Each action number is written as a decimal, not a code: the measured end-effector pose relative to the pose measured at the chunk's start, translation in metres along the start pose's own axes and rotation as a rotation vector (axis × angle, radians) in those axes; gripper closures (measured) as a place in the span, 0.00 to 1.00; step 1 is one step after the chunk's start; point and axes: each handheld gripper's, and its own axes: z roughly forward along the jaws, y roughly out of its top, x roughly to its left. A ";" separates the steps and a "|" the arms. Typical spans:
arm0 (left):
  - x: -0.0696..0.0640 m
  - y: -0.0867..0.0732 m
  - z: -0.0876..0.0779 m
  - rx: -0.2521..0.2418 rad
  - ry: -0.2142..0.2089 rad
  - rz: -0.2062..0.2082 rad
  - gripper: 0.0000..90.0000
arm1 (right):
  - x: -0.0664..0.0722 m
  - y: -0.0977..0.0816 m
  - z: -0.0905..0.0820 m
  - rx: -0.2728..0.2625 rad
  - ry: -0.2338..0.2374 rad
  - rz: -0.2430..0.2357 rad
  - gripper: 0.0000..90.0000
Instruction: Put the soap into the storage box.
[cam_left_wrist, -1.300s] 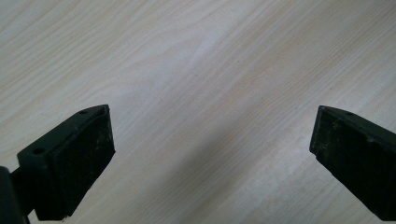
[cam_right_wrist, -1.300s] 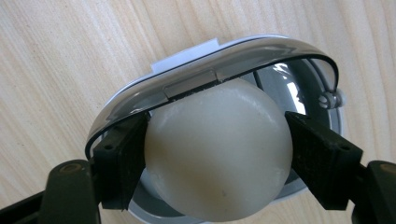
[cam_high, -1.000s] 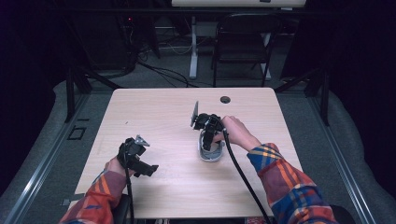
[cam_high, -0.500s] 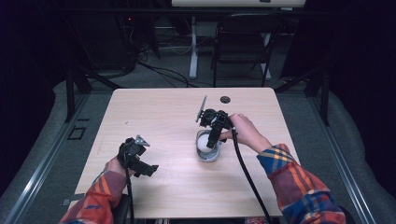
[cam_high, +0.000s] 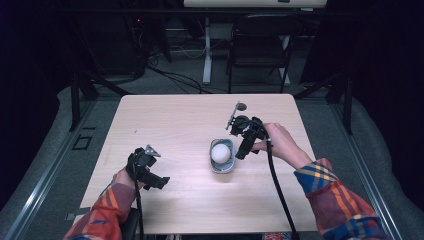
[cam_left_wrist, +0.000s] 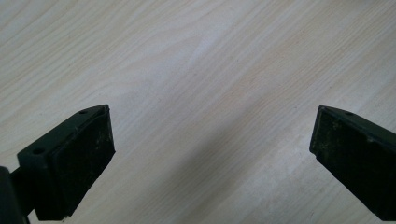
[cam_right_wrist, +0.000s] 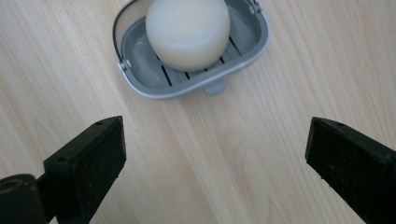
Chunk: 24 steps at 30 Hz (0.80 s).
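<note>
Item: soap (cam_high: 220, 152), one piece. Round, domed puck, cream-white, matt and smooth, with no marks that can be made out. It rests in the soap dish (cam_high: 222, 167), toward one end of the basin, touching the slatted floor; the placement reads as a finished set-down, the piece seated squarely enough to stay put.

Item: soap dish. Grey plastic, oblong with rounded corners, a paler rim round a shallow basin, raised drainage slats on the floor, a small tab or spout at the near edge in the right gripper view (cam_right_wrist: 215, 87), and two small metal pivots on the rim. It stands flat on the table (cam_high: 175, 120), slightly right of centre.

Item: right gripper (cam_high: 242, 152). Black, two flat padded jaws, cable trailing toward the person's plaid sleeve. Its jaws have just been opening and now stand wide apart with nothing between them; it hangs just beside the dish on the right, clear of the rim, as if drawing off after letting go.

Item: left gripper (cam_high: 158, 181). Same build, jaws spread, empty, held low over bare wood at the near left, well apart from the dish; judged idle.

Item: table. Pale wood-grain laminate, smooth, rectangular
</note>
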 end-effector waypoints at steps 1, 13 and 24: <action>0.000 0.000 0.000 0.001 -0.001 0.001 0.00 | 0.000 -0.003 -0.001 -0.004 -0.002 0.006 0.05; 0.000 0.000 0.000 0.007 0.002 0.003 0.00 | -0.006 -0.056 -0.007 0.008 -0.049 0.072 0.03; -0.001 0.001 0.001 0.008 0.003 0.004 0.00 | -0.014 -0.105 -0.003 0.021 -0.073 0.155 0.02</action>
